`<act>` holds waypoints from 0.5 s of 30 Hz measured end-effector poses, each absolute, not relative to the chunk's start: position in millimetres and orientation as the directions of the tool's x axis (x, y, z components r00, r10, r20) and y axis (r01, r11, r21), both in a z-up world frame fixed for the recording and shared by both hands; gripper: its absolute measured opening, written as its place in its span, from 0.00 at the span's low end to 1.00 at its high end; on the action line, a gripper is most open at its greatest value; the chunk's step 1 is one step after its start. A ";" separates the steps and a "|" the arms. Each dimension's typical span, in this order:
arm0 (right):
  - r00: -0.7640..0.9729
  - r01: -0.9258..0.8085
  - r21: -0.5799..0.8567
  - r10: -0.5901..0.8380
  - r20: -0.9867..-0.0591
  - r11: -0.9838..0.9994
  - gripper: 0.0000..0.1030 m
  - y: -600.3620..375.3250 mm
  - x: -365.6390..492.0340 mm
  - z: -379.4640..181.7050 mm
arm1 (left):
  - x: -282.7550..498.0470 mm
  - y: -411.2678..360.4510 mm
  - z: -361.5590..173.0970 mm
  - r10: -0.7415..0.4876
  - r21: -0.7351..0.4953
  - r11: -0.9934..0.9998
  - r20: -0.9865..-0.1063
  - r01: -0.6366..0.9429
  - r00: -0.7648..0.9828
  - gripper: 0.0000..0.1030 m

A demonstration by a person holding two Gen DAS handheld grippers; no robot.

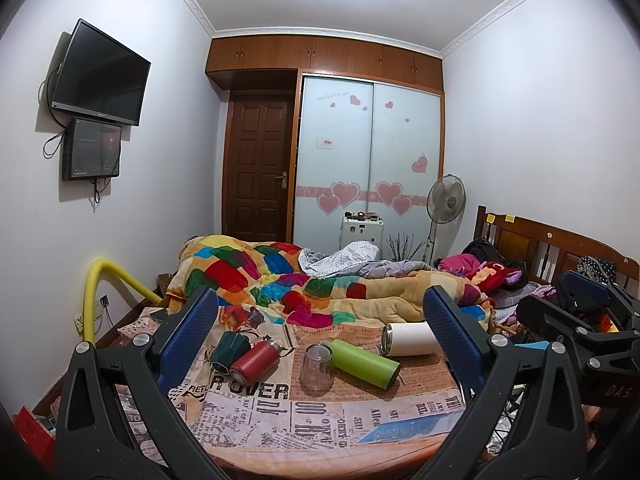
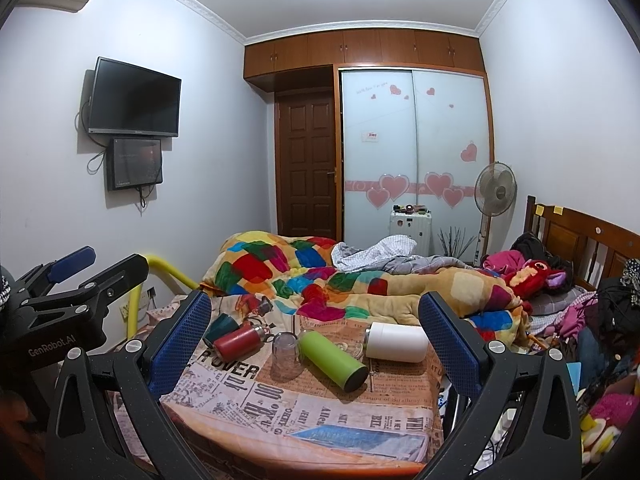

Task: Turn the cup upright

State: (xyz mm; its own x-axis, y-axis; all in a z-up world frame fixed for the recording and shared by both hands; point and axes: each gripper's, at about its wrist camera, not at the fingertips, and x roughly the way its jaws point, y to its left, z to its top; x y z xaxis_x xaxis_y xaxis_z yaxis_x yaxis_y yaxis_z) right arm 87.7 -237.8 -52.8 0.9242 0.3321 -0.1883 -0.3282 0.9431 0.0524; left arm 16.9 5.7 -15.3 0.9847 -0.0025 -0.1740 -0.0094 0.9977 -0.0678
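A clear glass cup [image 1: 317,368] stands upside down on the newspaper-print cloth [image 1: 280,412] in the middle of the surface; it also shows in the right wrist view [image 2: 285,355]. A green bottle [image 1: 365,362] lies on its side touching it on the right, a red bottle [image 1: 254,361] and a dark green cup [image 1: 229,347] lie to the left, and a white bottle [image 1: 410,339] lies at the back right. My left gripper [image 1: 320,336] is open and empty, held back from the cups. My right gripper [image 2: 316,336] is open and empty too.
A colourful quilt [image 1: 280,280] is heaped on the bed behind the cloth. A yellow padded rail [image 1: 96,292] stands at the left. Clothes and a red plush toy [image 1: 496,276] lie by the wooden headboard [image 1: 552,248] at the right. A blue booklet [image 1: 412,426] lies near the front edge.
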 end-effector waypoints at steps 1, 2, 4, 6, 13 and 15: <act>0.924 -0.328 0.051 0.332 -0.191 0.943 1.00 -236.6 90.7 -61.7 | 17.8 5.8 -15.5 -0.001 -0.067 0.998 -0.176 -0.011 0.984 1.00; 0.923 -0.328 0.050 0.332 -0.193 0.943 1.00 -234.1 93.3 -67.7 | 19.0 6.1 -15.7 -0.001 -0.067 0.998 -0.178 -0.011 0.984 1.00; 0.922 -0.328 0.049 0.331 -0.202 0.943 1.00 -232.5 95.8 -73.8 | 21.2 7.2 -16.3 0.001 -0.068 0.998 -0.182 -0.014 0.983 1.00; 0.920 -0.328 0.050 0.330 -0.213 0.944 1.00 -231.6 99.2 -78.4 | 25.0 10.1 -17.6 0.006 -0.070 0.997 -0.188 -0.019 0.982 1.00; 0.907 -0.321 0.046 0.321 -0.273 0.946 1.00 -232.0 120.1 -85.8 | 53.3 21.2 -34.8 0.024 -0.088 0.995 -0.241 -0.046 0.970 1.00; 0.899 -0.317 0.039 0.313 -0.306 0.948 1.00 -231.6 133.7 -92.3 | 63.7 25.8 -43.4 0.029 -0.093 0.994 -0.265 -0.056 0.964 1.00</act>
State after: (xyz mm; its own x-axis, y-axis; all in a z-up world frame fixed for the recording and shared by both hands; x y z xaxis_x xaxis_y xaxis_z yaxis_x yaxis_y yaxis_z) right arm 133.7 -231.6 -92.3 0.8991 0.3132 -0.3059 -0.3168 0.9477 0.0391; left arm 63.7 25.8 -43.4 0.9639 0.0295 -0.2647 -0.0559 0.9941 -0.0929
